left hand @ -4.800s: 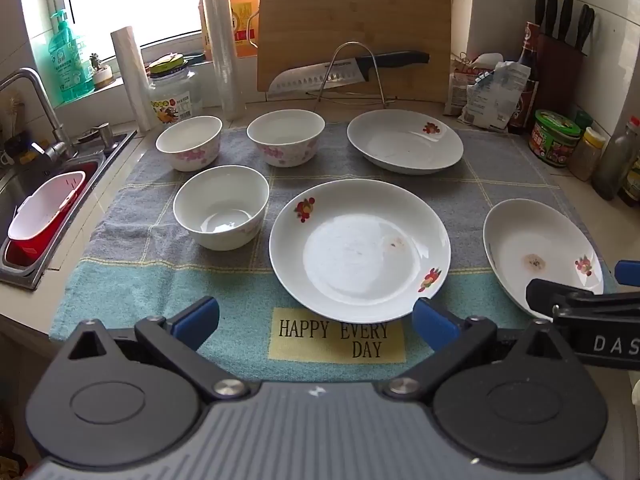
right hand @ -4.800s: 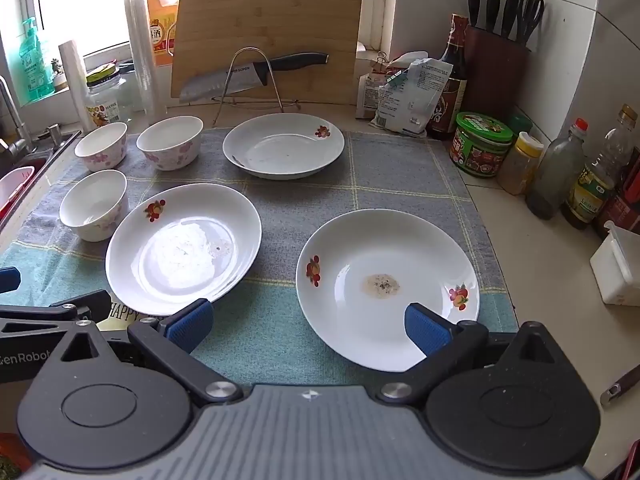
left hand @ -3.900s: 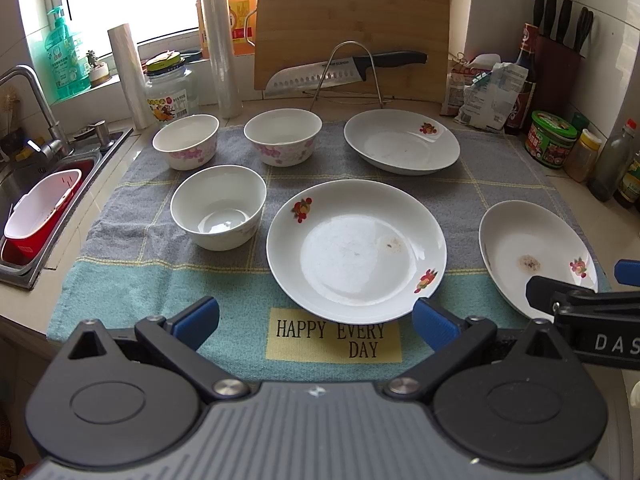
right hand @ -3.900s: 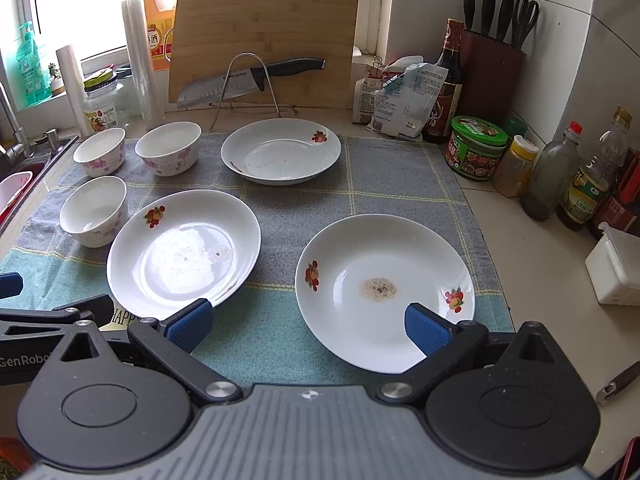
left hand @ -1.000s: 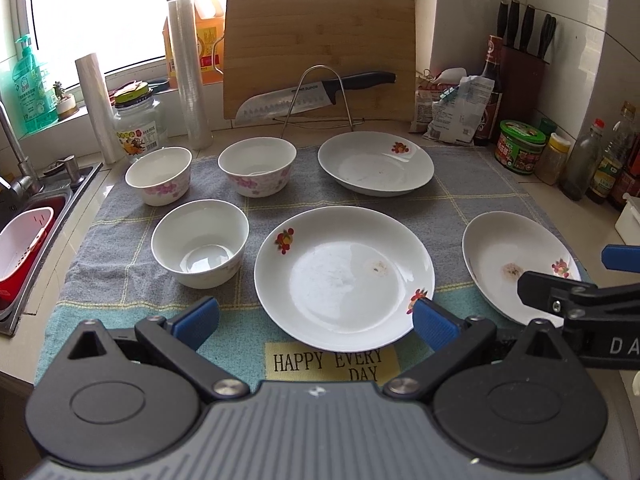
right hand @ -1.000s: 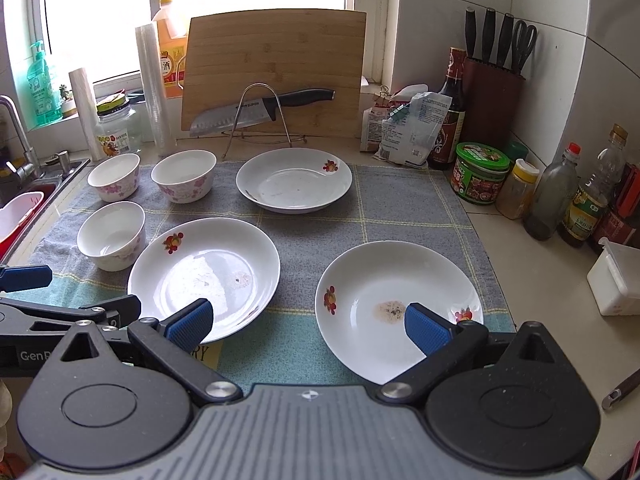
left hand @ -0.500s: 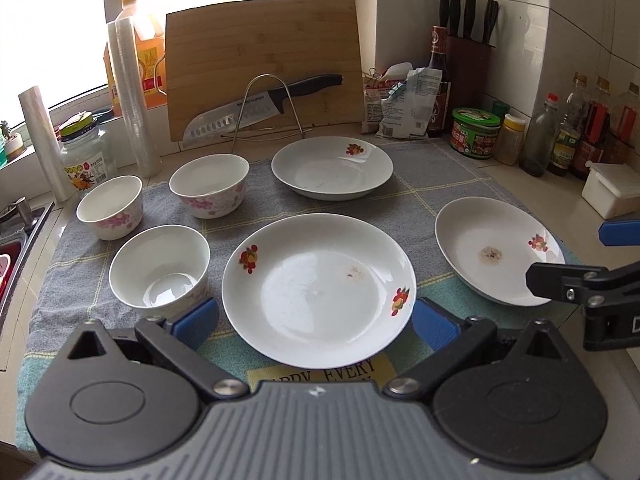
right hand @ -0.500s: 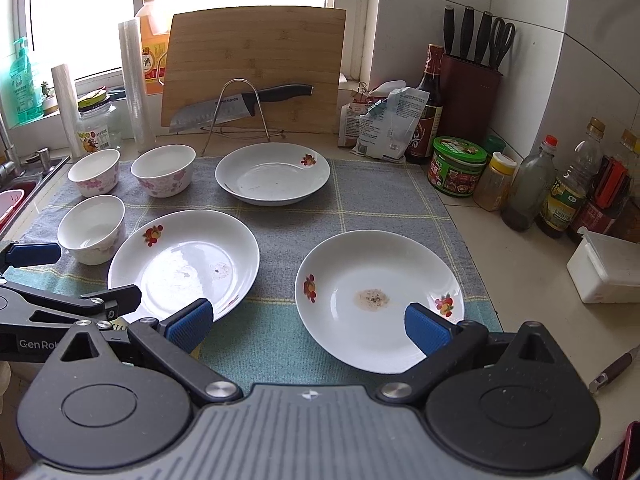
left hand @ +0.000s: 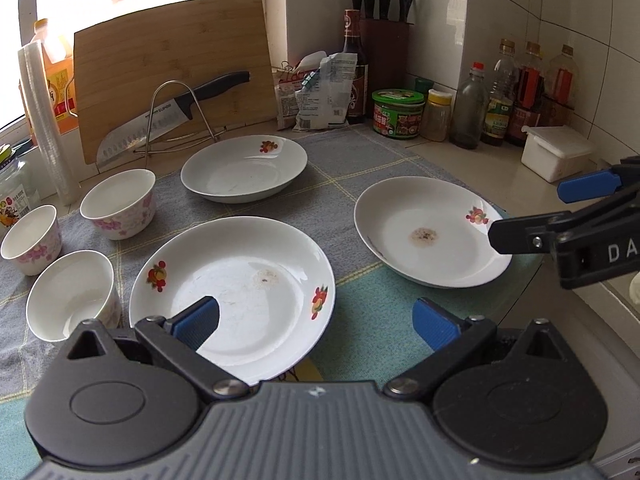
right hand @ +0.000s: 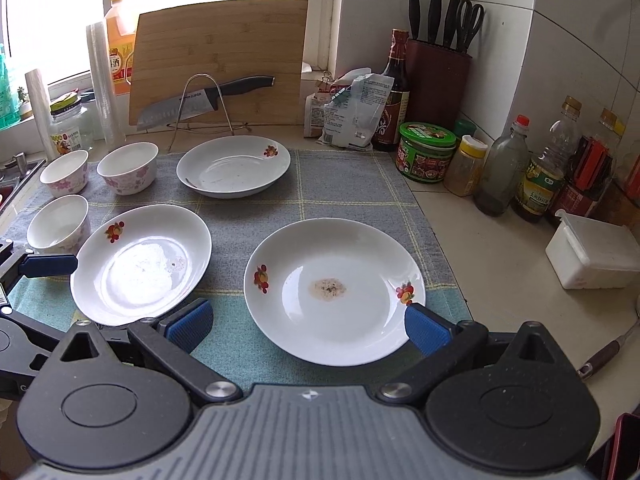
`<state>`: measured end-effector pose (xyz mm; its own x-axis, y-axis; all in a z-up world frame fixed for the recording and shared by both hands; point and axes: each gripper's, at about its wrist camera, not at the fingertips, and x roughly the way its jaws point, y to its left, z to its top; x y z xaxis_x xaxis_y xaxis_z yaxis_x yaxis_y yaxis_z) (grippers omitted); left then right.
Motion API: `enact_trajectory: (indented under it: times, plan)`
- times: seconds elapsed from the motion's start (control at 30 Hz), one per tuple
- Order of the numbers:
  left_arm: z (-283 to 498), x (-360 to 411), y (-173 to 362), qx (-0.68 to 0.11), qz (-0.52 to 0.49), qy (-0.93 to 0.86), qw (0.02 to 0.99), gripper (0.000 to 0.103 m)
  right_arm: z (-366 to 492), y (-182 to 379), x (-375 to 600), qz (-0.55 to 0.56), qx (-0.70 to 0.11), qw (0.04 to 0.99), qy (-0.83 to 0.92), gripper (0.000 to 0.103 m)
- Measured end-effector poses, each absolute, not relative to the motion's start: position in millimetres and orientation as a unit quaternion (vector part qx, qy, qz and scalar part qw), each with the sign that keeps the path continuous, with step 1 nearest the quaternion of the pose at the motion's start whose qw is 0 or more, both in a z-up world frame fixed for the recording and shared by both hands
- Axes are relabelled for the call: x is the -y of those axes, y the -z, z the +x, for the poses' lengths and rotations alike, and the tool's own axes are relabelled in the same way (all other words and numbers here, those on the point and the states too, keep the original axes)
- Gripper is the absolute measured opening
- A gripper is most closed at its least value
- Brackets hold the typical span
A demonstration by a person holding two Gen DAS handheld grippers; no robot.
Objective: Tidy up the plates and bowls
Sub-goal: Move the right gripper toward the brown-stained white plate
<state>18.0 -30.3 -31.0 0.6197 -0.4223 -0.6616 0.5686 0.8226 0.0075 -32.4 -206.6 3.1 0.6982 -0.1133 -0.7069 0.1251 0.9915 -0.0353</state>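
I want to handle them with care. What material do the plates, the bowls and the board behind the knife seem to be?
The plates and bowls look like glazed white ceramic, maybe porcelain: glossy highlights and printed fruit or flower motifs. The board looks like bamboo or wood, matte, with visible glued strips and grain.

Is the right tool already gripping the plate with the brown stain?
No, the right tool is open and empty, with the stained plate lying flat on the towel between its blue pads.
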Motion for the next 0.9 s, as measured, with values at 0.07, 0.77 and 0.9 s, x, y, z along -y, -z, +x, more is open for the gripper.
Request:
enact_trajectory:
  times: [0.07,0.77,0.9]
  plan:
    - [19,40,35,-0.339,0.109,0.284,0.890,0.102,-29,0,218,0.010,-0.386,0.920,0.061,0.103]
    - [30,132,86,-0.383,0.137,0.342,0.847,0.102,-7,21,300,0.004,-0.407,0.912,0.048,0.103]
    - [36,142,96,-0.393,0.137,0.341,0.843,0.102,-3,30,306,0.006,-0.412,0.910,0.036,0.103]
